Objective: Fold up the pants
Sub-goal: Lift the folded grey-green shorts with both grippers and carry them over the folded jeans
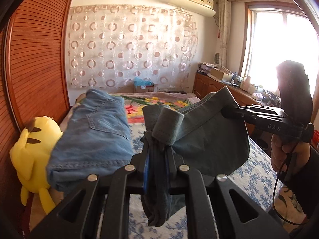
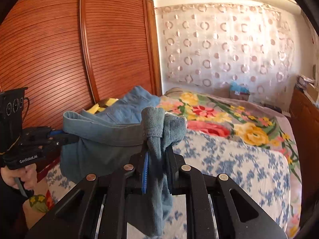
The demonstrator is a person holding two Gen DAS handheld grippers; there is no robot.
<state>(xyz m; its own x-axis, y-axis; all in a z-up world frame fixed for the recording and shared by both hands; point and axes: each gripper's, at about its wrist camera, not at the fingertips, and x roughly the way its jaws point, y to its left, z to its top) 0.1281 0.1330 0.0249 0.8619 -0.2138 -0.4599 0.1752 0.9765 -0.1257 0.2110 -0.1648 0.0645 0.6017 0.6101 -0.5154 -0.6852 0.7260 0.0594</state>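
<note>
Grey-green pants (image 1: 209, 145) hang in the air above the bed, stretched between my two grippers. In the left wrist view my left gripper (image 1: 157, 141) is shut on a bunched corner of the pants, with cloth trailing down between its fingers. My right gripper (image 1: 226, 113) comes in from the right, held by a hand, and is shut on the other end of the edge. In the right wrist view my right gripper (image 2: 157, 143) clamps a bunched corner of the pants (image 2: 103, 139). My left gripper (image 2: 72, 137) grips the far left end.
Folded blue jeans (image 1: 93, 131) lie on the bed by a yellow plush toy (image 1: 33, 139), next to the wooden wardrobe (image 2: 59, 49). The bed has a blue-flowered sheet (image 2: 239, 163) and a bright floral blanket (image 2: 219, 115). A wooden cabinet (image 1: 207, 83) lines the window side.
</note>
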